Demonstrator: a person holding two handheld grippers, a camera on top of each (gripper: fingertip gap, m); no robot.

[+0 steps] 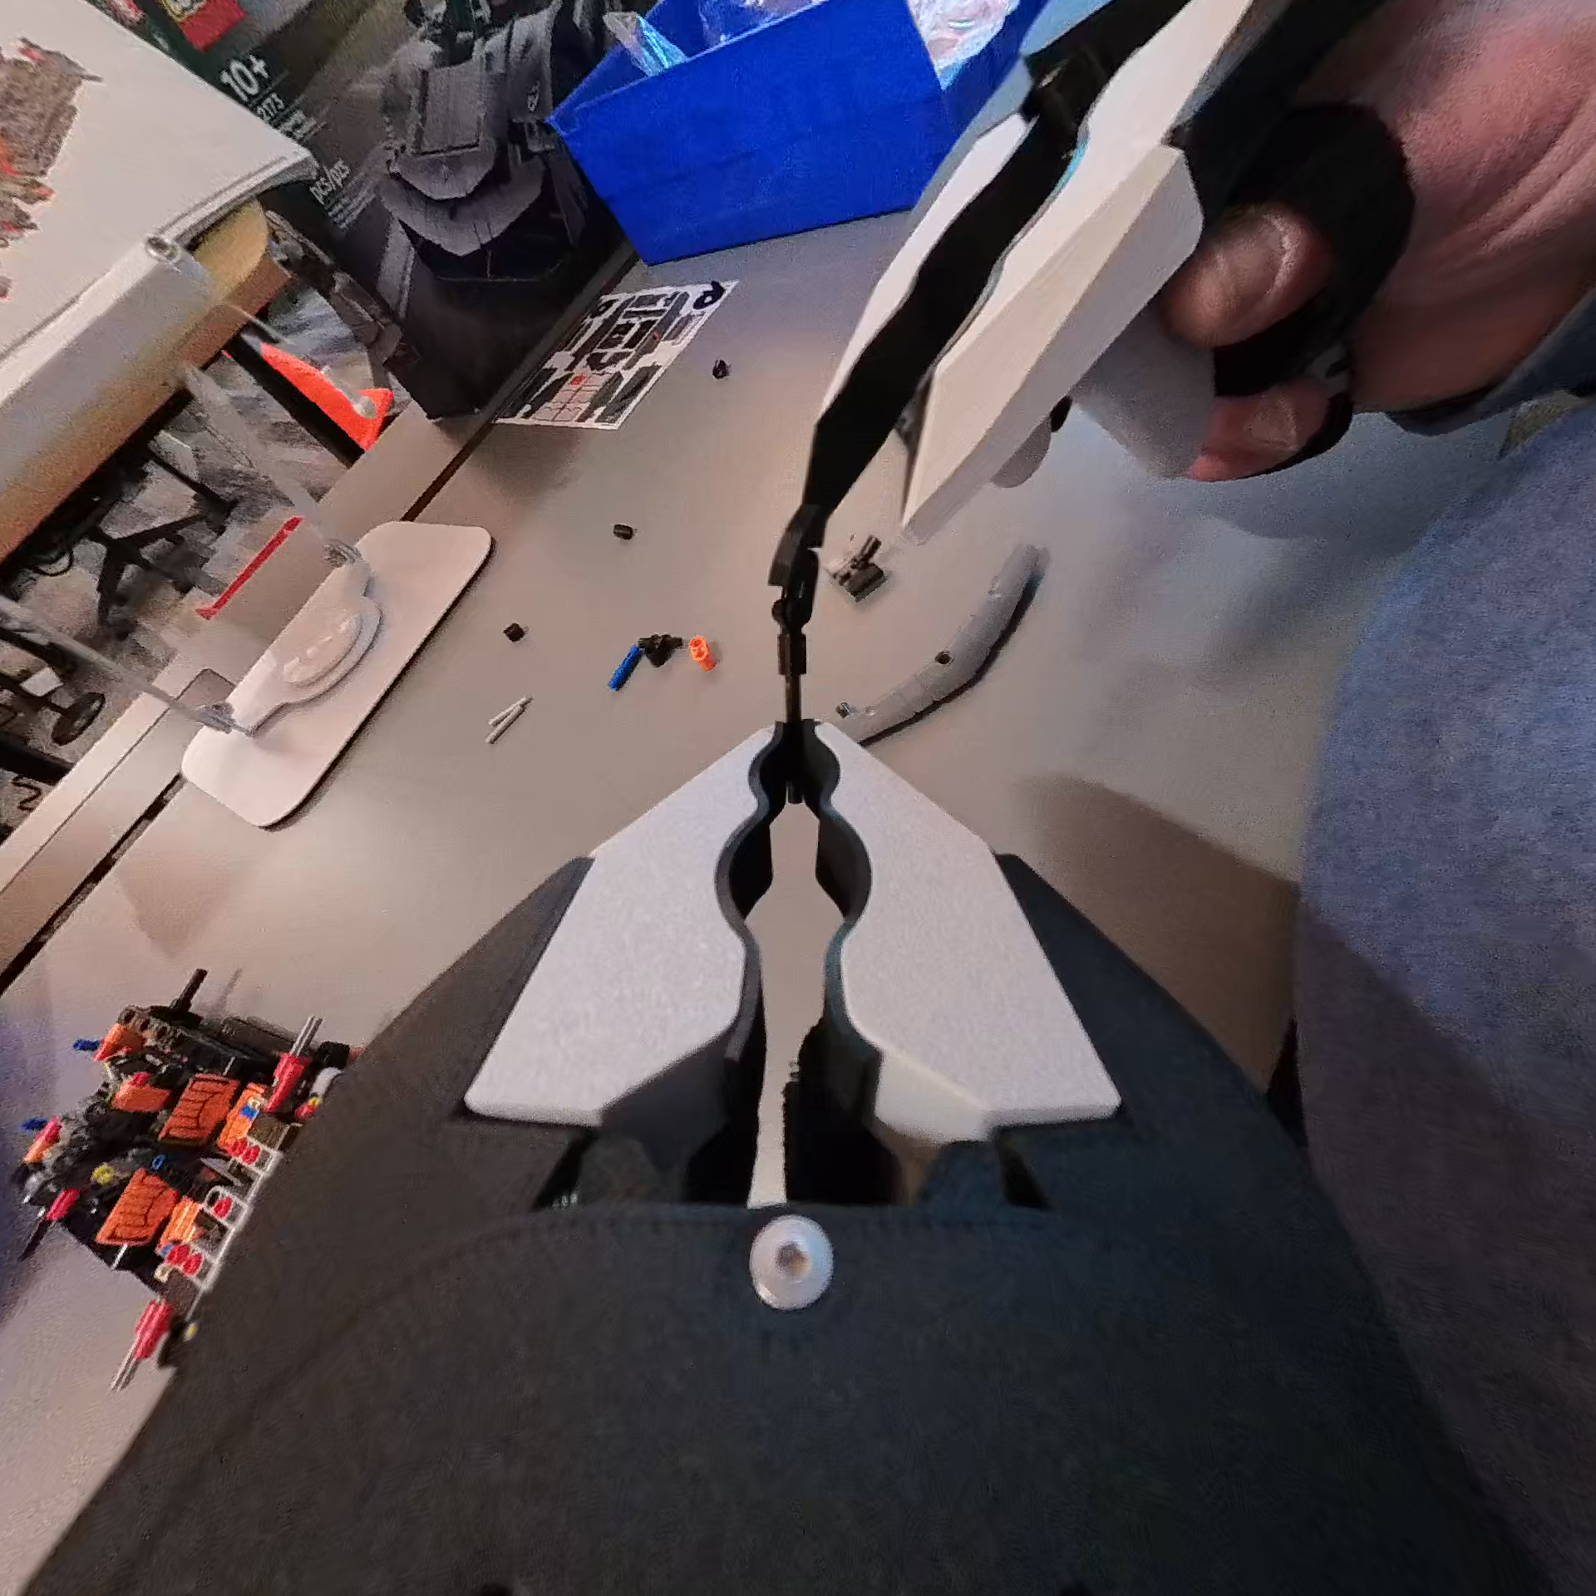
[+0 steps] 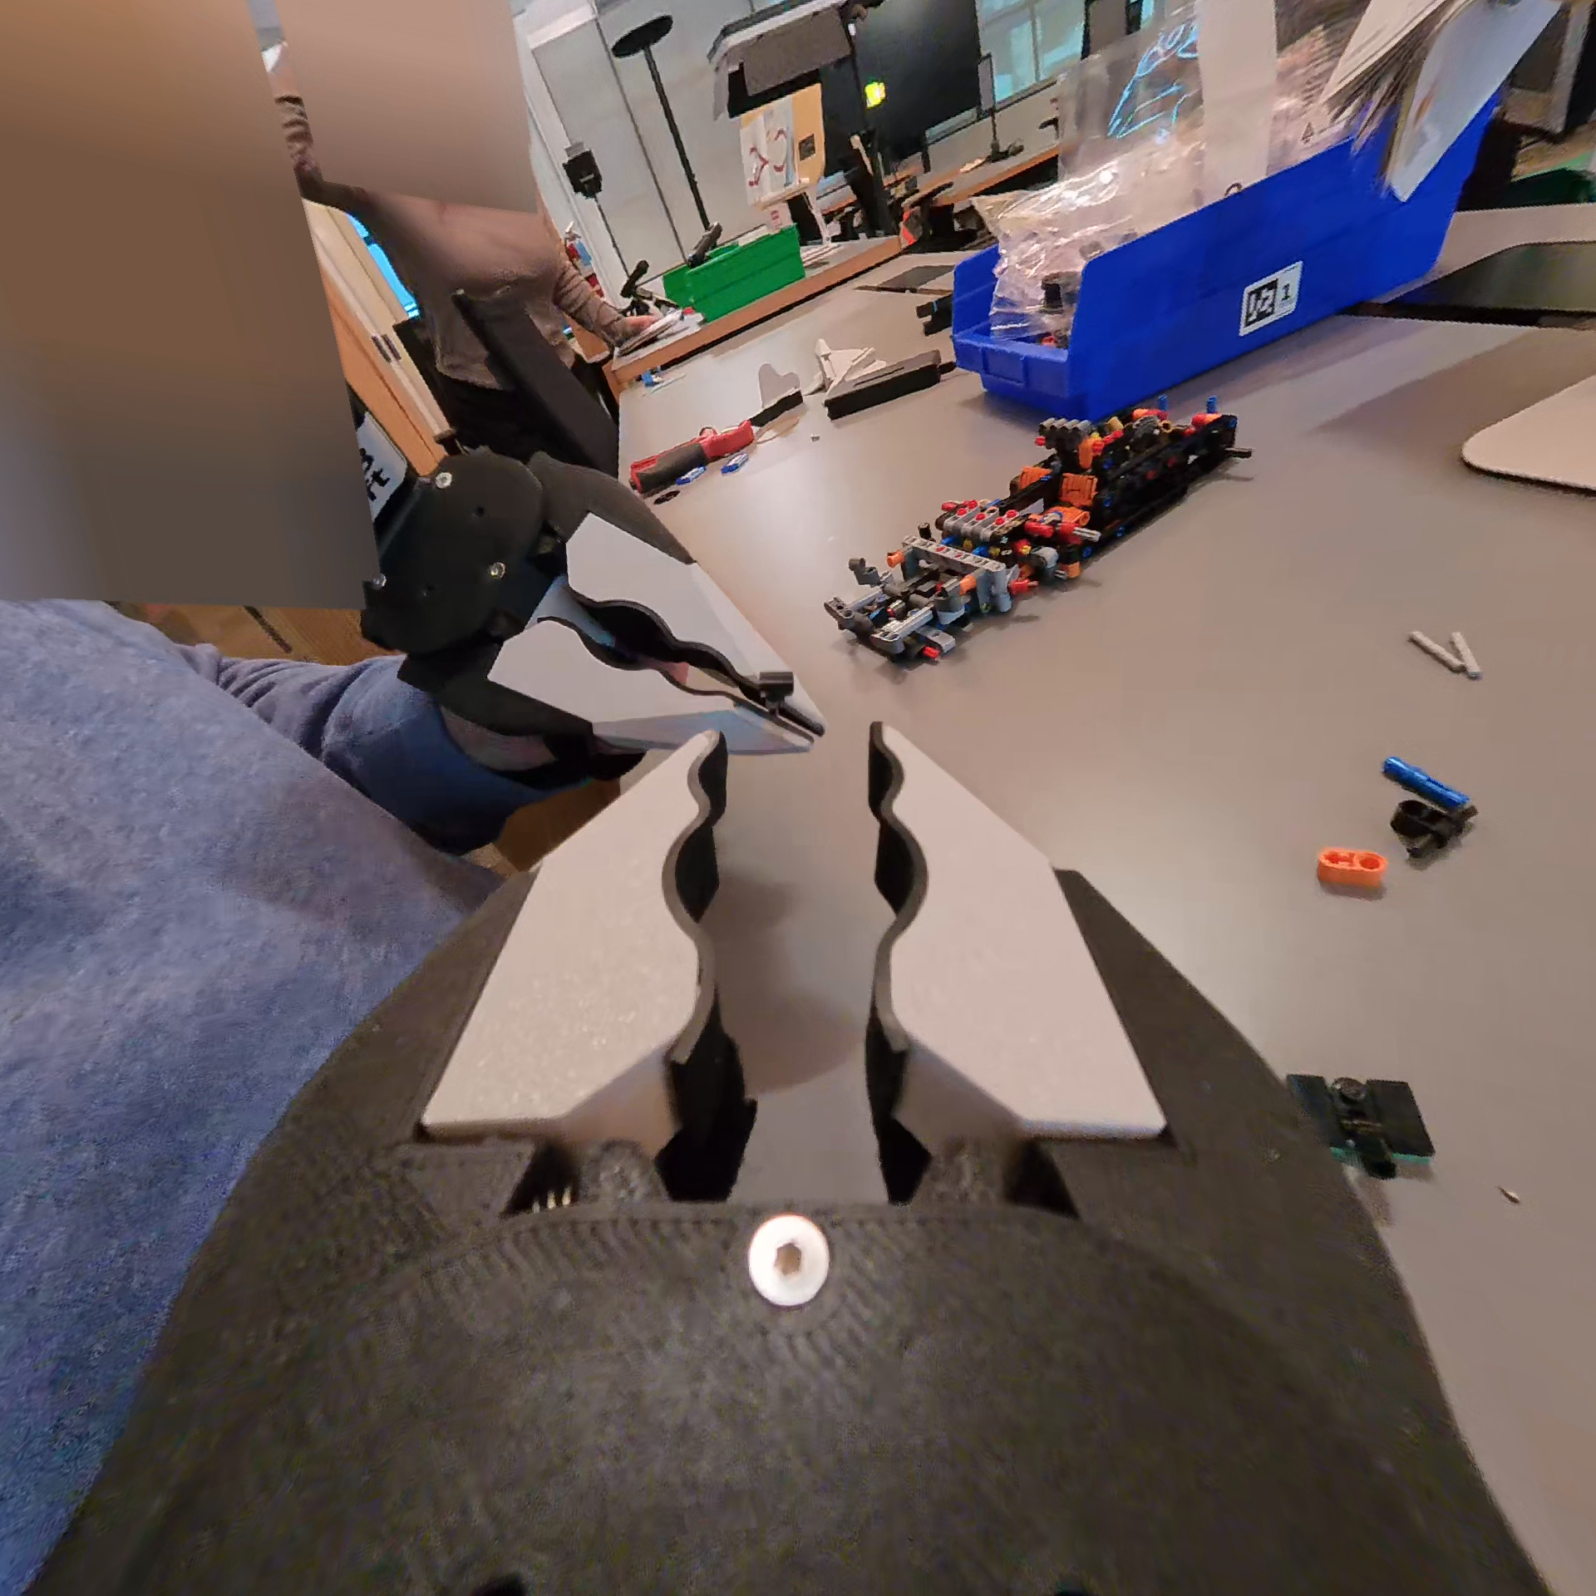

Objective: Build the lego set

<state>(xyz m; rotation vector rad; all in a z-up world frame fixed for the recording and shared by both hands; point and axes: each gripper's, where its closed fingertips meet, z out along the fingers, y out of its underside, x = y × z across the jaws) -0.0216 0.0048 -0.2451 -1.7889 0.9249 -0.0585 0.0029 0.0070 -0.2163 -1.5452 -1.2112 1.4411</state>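
Observation:
My left gripper is shut on a thin black lego pin piece that sticks out forward past its tips. It also shows in the right wrist view, with the black piece pinched at its tip. My right gripper is open and empty, its tips just in front of that piece; in the left wrist view it comes in from the upper right, one fingertip by the piece's far end. The part-built black, grey and orange lego chassis lies on the grey table and shows in the left wrist view.
Loose parts lie on the table: a blue pin, an orange link, a black connector, grey pins, a black plate piece, a grey curved panel. A blue bin, sticker sheet and white stand base stand behind. Both grippers' tips are roughly 15 centimeters from the orange link.

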